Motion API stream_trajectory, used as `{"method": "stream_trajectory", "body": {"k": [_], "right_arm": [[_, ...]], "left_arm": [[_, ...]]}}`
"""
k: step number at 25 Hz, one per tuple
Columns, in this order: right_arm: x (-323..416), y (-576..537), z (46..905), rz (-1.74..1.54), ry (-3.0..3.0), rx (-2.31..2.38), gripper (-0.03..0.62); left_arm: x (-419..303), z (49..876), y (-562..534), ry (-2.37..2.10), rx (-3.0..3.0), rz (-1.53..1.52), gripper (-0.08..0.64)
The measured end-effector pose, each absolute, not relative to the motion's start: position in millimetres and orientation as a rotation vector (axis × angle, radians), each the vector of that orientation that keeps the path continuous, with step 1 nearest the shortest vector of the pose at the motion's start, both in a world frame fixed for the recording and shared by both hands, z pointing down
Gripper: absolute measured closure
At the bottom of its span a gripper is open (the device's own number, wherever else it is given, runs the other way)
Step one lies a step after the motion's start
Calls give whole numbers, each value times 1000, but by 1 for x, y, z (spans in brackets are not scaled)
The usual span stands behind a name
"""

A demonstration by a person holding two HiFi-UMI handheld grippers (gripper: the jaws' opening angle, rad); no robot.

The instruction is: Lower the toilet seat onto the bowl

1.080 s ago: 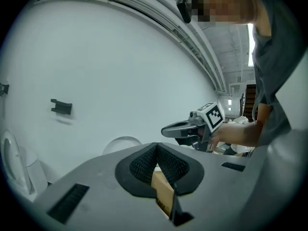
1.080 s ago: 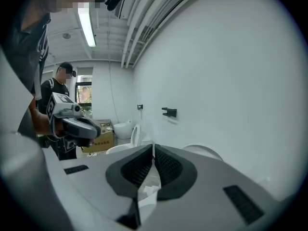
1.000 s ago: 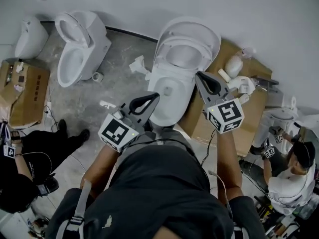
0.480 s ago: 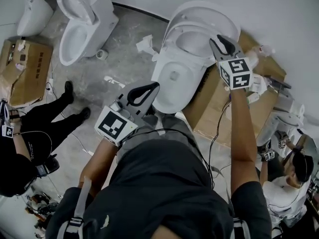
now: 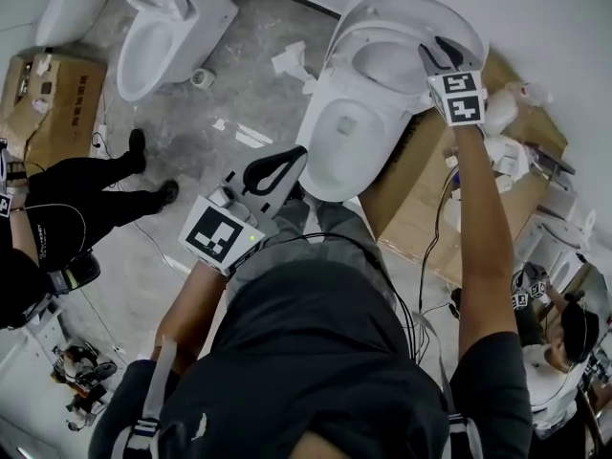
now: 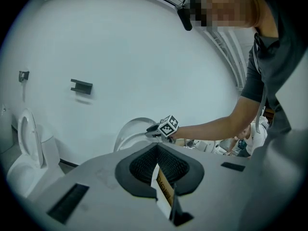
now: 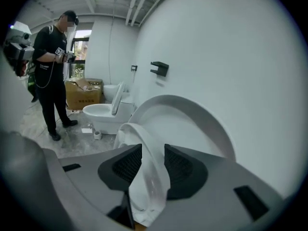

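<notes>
The white toilet [image 5: 335, 142] stands ahead of me with its seat [image 5: 382, 65] and lid [image 5: 402, 3] both raised against the wall. My right gripper [image 5: 442, 51] reaches to the seat's upper right rim. In the right gripper view the seat's rim [image 7: 147, 177] runs between the two pads, with the lid [image 7: 192, 114] behind it. Those jaws have just been opening and stand open around the rim [image 7: 153, 150]. My left gripper [image 5: 275, 165] hangs shut and empty in front of the bowl, its tips [image 6: 157, 147] meeting.
A second toilet [image 5: 163, 27] with its seat up stands at the upper left. A cardboard box [image 5: 53, 94] lies at the left and more boxes [image 5: 421, 208] right of the bowl. A person in black [image 5: 57, 228] stands at the left and another person [image 5: 564, 352] at the lower right.
My right gripper has travelled away from me to the raised seat and its jaws have opened around the rim. The left gripper has sunk a little.
</notes>
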State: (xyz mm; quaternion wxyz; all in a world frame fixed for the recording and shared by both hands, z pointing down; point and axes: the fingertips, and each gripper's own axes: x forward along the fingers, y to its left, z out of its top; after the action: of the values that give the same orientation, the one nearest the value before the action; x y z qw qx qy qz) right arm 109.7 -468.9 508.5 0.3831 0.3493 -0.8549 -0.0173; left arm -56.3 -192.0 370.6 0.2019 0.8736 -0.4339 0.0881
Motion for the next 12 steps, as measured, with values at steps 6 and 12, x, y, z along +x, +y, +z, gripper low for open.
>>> {"method": "stream_trajectory", "body": {"k": [6, 12], "right_arm": [[115, -481, 528, -100, -2161, 901, 456], [117, -470, 523, -77, -2168, 893, 457]], "left_arm": [[-60, 379, -192, -1221, 2411, 241, 555], [-70, 383, -200, -1247, 2401, 232, 555]]}}
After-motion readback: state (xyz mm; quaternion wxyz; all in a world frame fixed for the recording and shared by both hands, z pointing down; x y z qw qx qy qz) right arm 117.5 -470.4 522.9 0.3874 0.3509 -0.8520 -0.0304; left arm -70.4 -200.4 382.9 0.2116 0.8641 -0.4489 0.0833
